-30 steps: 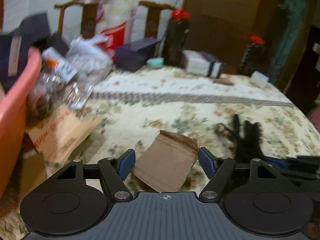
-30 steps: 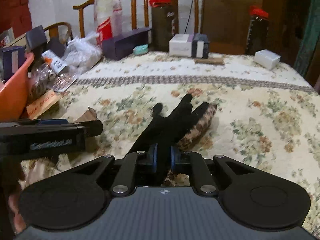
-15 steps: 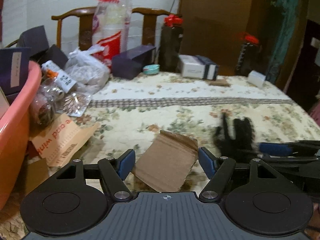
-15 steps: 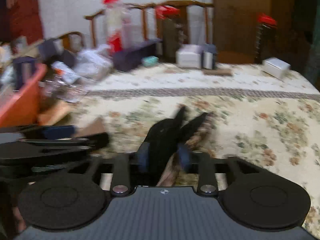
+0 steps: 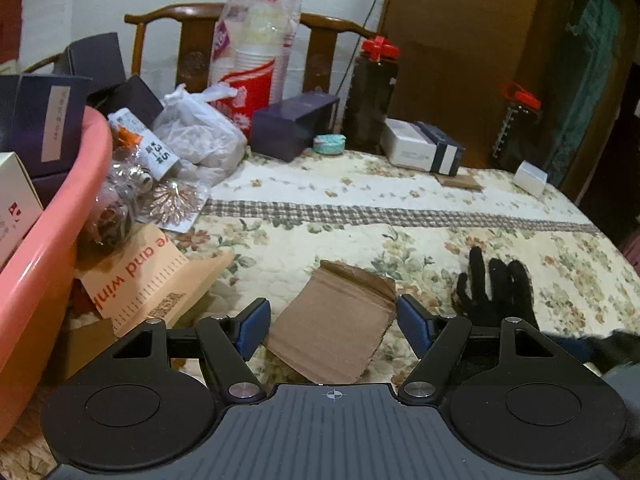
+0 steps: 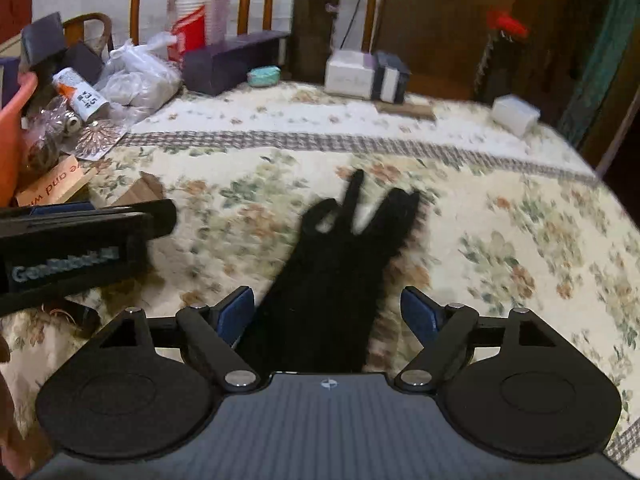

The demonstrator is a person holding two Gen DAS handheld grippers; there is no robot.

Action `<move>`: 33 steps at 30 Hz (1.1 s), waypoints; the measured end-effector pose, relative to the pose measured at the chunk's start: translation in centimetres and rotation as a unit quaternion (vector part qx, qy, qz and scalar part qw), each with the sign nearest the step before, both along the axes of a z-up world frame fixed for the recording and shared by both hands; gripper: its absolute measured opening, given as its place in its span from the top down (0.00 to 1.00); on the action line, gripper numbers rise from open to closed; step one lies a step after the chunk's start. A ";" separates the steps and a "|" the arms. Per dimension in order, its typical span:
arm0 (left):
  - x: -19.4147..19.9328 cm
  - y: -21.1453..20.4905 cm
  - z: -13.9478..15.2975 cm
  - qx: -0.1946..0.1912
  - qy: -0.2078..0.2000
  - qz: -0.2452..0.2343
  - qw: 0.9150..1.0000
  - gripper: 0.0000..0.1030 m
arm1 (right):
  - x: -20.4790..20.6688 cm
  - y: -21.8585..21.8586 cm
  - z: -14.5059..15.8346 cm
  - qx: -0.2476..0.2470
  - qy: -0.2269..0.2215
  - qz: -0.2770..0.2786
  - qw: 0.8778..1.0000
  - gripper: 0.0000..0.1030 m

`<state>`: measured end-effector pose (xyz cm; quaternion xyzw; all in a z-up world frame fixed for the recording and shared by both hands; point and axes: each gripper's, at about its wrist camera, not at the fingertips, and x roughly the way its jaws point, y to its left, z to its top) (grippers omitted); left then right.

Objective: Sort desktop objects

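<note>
A black glove (image 6: 340, 264) lies flat on the floral tablecloth, fingers pointing away; it also shows in the left wrist view (image 5: 496, 292). My right gripper (image 6: 328, 314) is open, its jaws wide on either side of the glove's cuff, not gripping it. A brown cardboard piece (image 5: 334, 326) lies between the jaws of my left gripper (image 5: 334, 326), which is open and empty just above it. The left gripper's body shows in the right wrist view (image 6: 76, 240), left of the glove.
A pink tub (image 5: 44, 264) holding boxes stands at the left edge. An orange printed paper bag (image 5: 152, 280), plastic bags (image 5: 200, 140), a dark box (image 5: 294, 126), a cup sleeve (image 5: 256, 56), white boxes (image 5: 420, 148) and dark bottles (image 5: 372, 92) crowd the far side.
My right gripper was shut on the glove and has opened wide, letting it down flat on the cloth. My left gripper stayed open over the cardboard.
</note>
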<state>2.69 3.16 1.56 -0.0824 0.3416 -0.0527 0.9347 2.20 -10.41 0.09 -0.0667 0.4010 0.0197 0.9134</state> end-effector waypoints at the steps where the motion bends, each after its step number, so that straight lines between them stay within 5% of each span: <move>1: 0.0 0.1 0.0 -0.003 -0.001 -0.001 1.000 0.31 | 0.2 0.5 -0.3 0.003 0.009 -0.003 1.000 0.19; 6: 0.0 0.0 -0.2 0.006 -0.003 -0.001 1.000 0.31 | -0.1 -0.7 -1.0 0.040 0.007 -0.086 0.995 0.02; 9: 0.2 -0.2 -0.5 0.000 0.005 -0.010 1.000 0.30 | -0.1 -1.2 -1.2 0.052 0.011 -0.093 0.994 0.01; 10: 0.2 -0.3 -0.7 0.003 0.006 -0.011 1.000 0.30 | -0.2 -1.2 -1.1 0.050 0.014 -0.098 0.994 0.04; 12: 0.3 -0.3 -1.0 0.008 0.009 -0.011 1.000 0.30 | -0.8 -1.1 -0.6 0.051 0.002 -0.117 0.992 0.28; 14: 0.6 -0.2 -1.4 0.003 0.019 -0.013 1.000 0.30 | -1.4 -0.8 -0.1 0.057 -0.006 -0.118 0.991 0.78; 18: 0.8 -0.1 -1.7 -0.004 0.027 -0.018 0.999 0.31 | -2.2 -0.9 0.2 0.087 0.004 -0.116 0.989 0.82; 22: 0.6 0.2 -1.2 -0.023 0.022 -0.031 0.999 0.31 | -3.1 -2.4 0.9 0.176 0.011 -0.109 0.978 0.83; 28: -0.2 0.5 0.2 -0.056 0.010 -0.037 0.998 0.31 | -3.7 -2.9 2.0 0.181 -0.022 -0.092 0.979 0.83; 33: -2.4 -0.4 1.8 -0.024 -0.020 -0.047 0.998 0.31 | -3.8 -4.8 1.9 0.232 -0.011 -0.070 0.970 0.83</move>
